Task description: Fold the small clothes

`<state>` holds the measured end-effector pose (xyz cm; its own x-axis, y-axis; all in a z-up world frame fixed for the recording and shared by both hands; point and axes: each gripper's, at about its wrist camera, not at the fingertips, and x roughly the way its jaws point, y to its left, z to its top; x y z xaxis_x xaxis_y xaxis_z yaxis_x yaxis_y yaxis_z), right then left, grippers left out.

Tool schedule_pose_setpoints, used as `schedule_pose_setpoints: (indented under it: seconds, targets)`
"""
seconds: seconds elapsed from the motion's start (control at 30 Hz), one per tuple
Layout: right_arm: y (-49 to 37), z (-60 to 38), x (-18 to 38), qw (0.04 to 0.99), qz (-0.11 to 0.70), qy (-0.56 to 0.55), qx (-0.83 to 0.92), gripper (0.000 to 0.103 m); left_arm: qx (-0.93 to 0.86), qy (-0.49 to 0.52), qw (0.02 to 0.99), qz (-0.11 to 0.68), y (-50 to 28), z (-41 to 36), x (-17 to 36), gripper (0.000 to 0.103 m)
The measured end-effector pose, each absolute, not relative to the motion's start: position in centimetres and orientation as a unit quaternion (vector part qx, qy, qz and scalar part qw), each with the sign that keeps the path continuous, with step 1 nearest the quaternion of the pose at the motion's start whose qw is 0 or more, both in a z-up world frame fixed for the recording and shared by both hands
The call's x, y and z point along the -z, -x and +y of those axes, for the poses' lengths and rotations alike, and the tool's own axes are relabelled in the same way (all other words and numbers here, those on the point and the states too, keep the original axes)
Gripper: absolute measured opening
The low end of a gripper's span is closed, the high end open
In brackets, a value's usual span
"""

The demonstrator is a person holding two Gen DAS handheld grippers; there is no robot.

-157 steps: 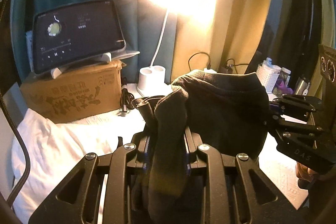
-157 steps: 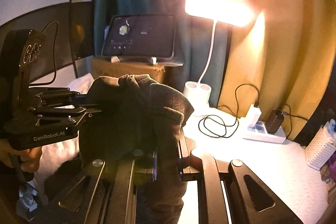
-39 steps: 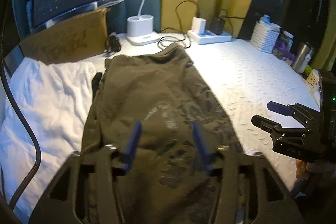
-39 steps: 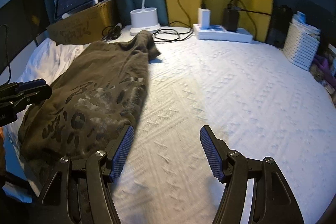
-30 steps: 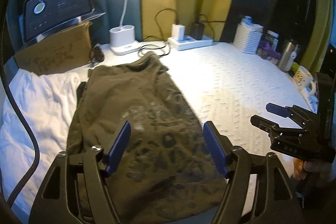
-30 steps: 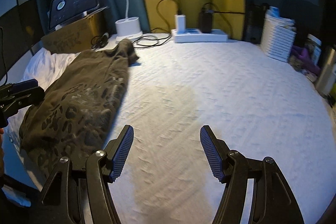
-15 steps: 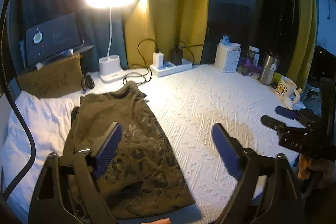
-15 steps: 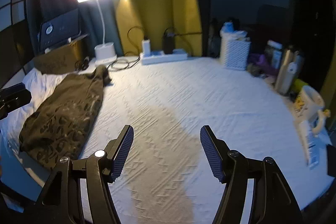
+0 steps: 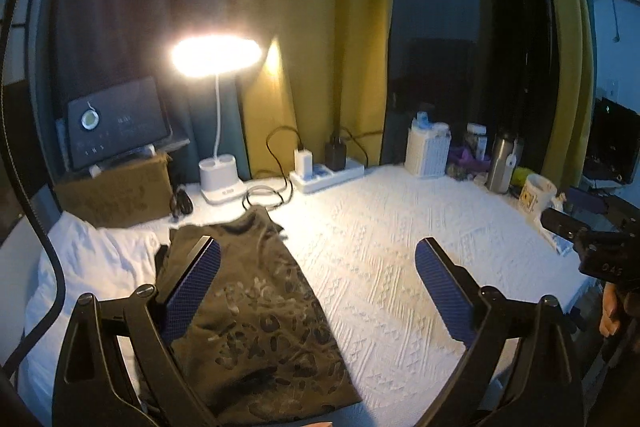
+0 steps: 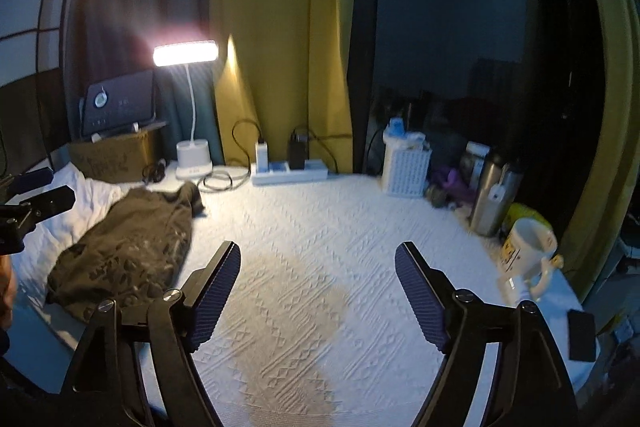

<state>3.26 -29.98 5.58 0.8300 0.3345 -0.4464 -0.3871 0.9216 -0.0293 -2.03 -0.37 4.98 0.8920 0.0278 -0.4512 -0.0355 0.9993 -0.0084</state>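
Brown cloth with a spotty print, the little garment [image 9: 256, 311], lies flat near the left edge of the white bed cover [image 9: 400, 267] in the left wrist view. The left gripper [image 9: 316, 287] hangs above it with its blue pads wide apart, holding nothing. A bright lamp [image 9: 218, 163] stands at the far edge, near a power strip [image 9: 326, 175].

From the right wrist view, the garment [image 10: 128, 251] lies by the left edge. The right gripper [image 10: 318, 291] is spread wide over bare cover [image 10: 320, 227], well apart from the garment. A mug [image 10: 528, 247] sits at the right edge.
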Motion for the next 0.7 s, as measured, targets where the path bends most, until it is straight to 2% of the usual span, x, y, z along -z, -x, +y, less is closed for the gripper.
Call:
schedule_pose_setpoints:
  seconds: [0.7]
  targets:
    - [0.3,-30.1,-10.3,0.965,0.152,0.069,-0.204,0.086,-0.017,0.037,0.981,0.187,4.5,0.3,-7.9,0.097]
